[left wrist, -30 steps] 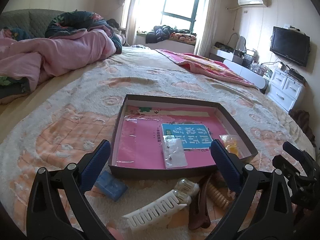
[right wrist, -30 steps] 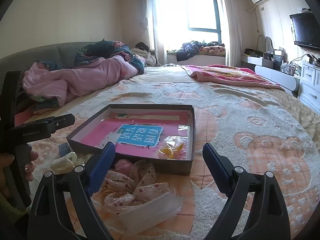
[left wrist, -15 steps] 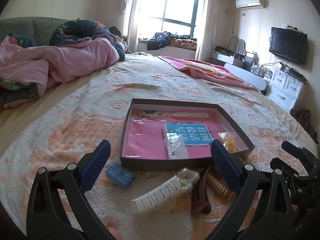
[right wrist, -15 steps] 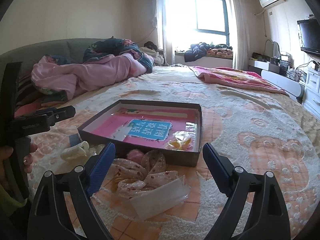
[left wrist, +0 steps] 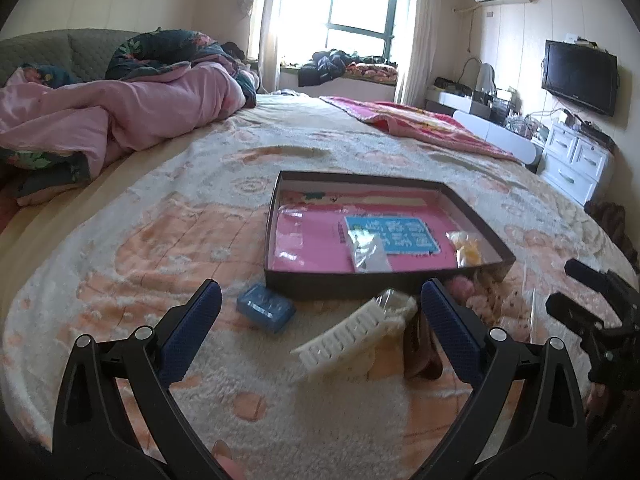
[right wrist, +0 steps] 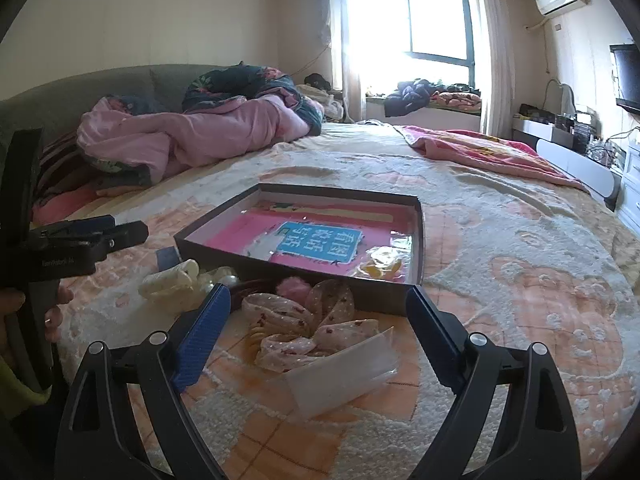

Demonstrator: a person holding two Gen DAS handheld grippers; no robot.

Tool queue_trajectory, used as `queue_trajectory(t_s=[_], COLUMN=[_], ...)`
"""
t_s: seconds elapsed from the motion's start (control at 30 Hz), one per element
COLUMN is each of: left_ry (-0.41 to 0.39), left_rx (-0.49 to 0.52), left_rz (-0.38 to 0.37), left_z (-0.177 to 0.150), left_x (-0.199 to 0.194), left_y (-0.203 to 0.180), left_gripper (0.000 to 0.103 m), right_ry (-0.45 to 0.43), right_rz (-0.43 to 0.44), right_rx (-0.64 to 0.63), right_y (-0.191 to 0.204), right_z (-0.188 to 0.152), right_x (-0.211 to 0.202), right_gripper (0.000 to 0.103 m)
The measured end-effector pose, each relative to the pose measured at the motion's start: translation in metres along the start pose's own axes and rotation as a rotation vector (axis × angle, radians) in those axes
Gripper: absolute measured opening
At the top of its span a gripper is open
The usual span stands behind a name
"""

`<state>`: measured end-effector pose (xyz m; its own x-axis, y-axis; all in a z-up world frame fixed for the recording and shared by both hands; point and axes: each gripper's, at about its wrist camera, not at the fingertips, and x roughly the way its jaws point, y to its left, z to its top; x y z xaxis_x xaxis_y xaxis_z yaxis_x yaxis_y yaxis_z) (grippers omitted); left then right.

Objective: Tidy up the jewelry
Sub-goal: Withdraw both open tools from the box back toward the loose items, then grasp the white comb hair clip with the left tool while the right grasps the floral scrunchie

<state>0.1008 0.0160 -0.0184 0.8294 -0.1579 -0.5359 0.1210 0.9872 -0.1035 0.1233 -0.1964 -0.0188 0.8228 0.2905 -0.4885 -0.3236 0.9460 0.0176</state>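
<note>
Right gripper [right wrist: 318,328]: jaws wide apart, empty. Between them on the bedspread [right wrist: 500,240]: pink fabric bow hair clip [right wrist: 304,328] in clear packet. Left gripper [left wrist: 320,332]: spread, empty, over white comb clip [left wrist: 352,330]. Beyond: dark shallow box [left wrist: 384,278], pink-lined.

Between my left jaws lie a white comb [left wrist: 352,332] and a small blue case [left wrist: 265,307]. Beyond them, the dark box [left wrist: 472,216] has a pink floor with a blue label. Between my right jaws sits a pale pink, speckled bow [right wrist: 296,328] on the peach-and-cream patterned blanket [right wrist: 520,272].
</note>
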Motion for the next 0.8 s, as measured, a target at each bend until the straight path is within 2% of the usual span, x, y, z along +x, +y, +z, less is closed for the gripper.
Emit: queue_trajectory(t_s=[0.43, 0.8], left_ry=[0.088, 0.138], left_rx=[0.052, 0.084], left_rz=[-0.011, -0.03], left_z=[-0.021, -0.028], left_x=[0.01, 0.028], left_y=[-0.004, -0.008], left_gripper=[0.091, 0.091], right_ry=[0.086, 0.172], right_rz=[0.047, 0.065], right_rx=[-0.069, -0.118], right_y=[0.016, 0.023], right_z=[-0.002, -0.002], right_x=[0.02, 0.048], right_gripper=[0.086, 0.081])
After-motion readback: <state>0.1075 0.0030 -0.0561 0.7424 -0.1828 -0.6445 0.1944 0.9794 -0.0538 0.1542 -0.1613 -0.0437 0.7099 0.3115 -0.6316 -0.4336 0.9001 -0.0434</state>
